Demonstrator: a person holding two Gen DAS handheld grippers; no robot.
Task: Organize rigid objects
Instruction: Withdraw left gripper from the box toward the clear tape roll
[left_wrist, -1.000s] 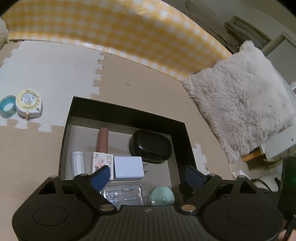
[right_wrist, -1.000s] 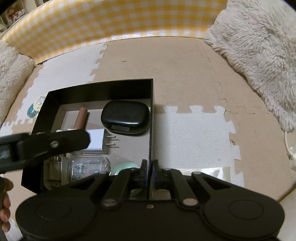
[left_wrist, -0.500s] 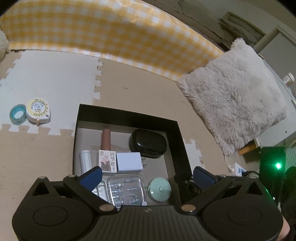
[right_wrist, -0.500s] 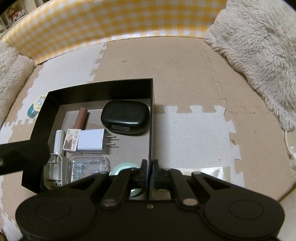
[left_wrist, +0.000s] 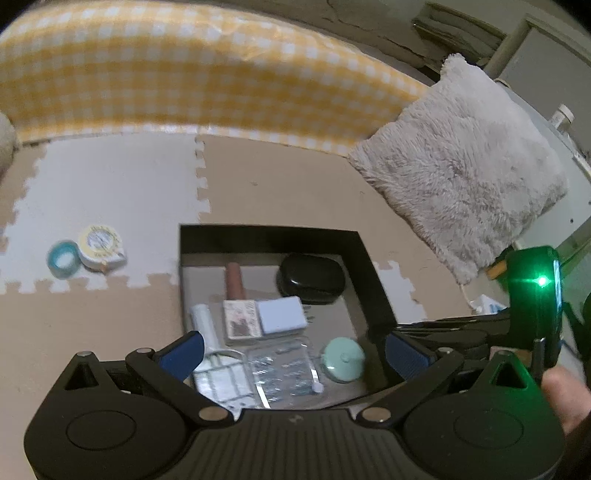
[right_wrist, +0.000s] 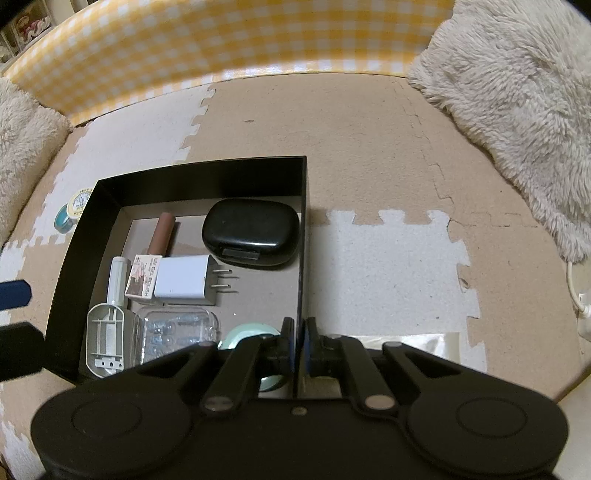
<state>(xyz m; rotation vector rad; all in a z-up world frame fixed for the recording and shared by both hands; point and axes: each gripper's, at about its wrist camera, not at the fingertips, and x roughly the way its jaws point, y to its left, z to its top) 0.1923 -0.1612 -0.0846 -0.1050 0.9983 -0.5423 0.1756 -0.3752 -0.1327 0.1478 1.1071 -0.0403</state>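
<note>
A black open box (right_wrist: 207, 177) (left_wrist: 269, 238) sits on the foam floor mat. It holds a black case (right_wrist: 251, 230), a brown tube (right_wrist: 161, 234), a white charger (right_wrist: 184, 282), a small printed carton (right_wrist: 142, 277), a white scoop (right_wrist: 107, 332), a clear plastic case (right_wrist: 177, 330) and a mint round item (left_wrist: 341, 360). My right gripper (right_wrist: 298, 343) is shut on the box's right wall (right_wrist: 302, 258). My left gripper (left_wrist: 291, 350) is open and empty above the box's near part. A yellow-white tape measure (left_wrist: 100, 246) and a teal tape roll (left_wrist: 62, 258) lie on the mat left of the box.
A yellow checked barrier (left_wrist: 184, 85) runs along the back. A fluffy grey cushion (left_wrist: 461, 177) lies at the right, another (right_wrist: 22, 136) at the left. A white cable (right_wrist: 576, 291) lies at the far right. The right gripper's body with a green light (left_wrist: 535, 288) shows beside the left one.
My left gripper has pulled back and up from the box, open and empty; more of the mat shows. The right gripper has stayed shut on the box wall.
</note>
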